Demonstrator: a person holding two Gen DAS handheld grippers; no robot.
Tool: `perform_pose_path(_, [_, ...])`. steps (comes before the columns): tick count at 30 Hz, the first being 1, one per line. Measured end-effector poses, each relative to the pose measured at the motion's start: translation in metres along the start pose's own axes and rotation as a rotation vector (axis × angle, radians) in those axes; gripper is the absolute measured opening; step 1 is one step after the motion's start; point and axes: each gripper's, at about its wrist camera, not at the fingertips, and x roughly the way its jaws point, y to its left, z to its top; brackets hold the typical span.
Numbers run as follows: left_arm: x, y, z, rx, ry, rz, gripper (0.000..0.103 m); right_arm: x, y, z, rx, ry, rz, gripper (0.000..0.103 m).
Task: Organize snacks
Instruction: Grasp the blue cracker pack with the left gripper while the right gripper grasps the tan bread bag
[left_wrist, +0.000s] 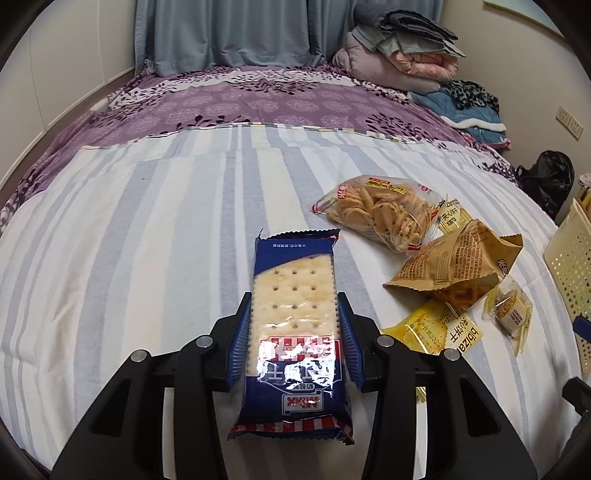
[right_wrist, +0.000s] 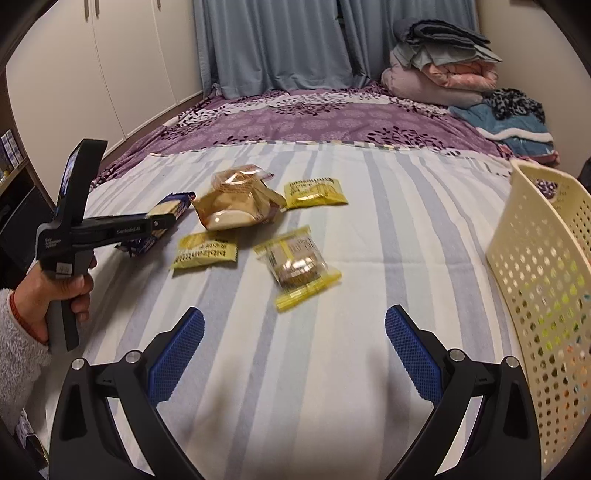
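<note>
My left gripper (left_wrist: 293, 306) is shut on a blue pack of soda crackers (left_wrist: 293, 266), both pads pressing its long sides just above the striped bedsheet. The right wrist view shows that gripper (right_wrist: 159, 221) at the left with the same pack (right_wrist: 173, 203) in it. My right gripper (right_wrist: 294, 332) stands open over bare sheet, nothing between its fingers. Ahead of it lie a small cake packet (right_wrist: 297, 264), two yellow packets (right_wrist: 205, 253) (right_wrist: 316, 192) and a brown bag (right_wrist: 236, 206). A clear bag of round crackers (left_wrist: 376, 210) lies farther back.
A cream perforated basket (right_wrist: 535, 258) stands at the right edge of the bed, with coloured things showing through its holes. Folded blankets (right_wrist: 443, 66) are piled at the far right corner. A hand in a fluffy sleeve (right_wrist: 22, 332) holds the left gripper's handle.
</note>
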Motion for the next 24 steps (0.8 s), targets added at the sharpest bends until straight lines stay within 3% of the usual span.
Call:
perform_pose_path(12, [-0.041,0.02,-0.01,-0.043,-0.052,-0.002,0.045,0.048,0.04,0.055,-0.113,-0.071,0.062,0.098])
perform_pose_path(24, [-0.051,0.028,-0.017,-0.063,-0.059,-0.02,0.045,0.123,0.049,0.084,-0.132,0.06,0.064,0.098])
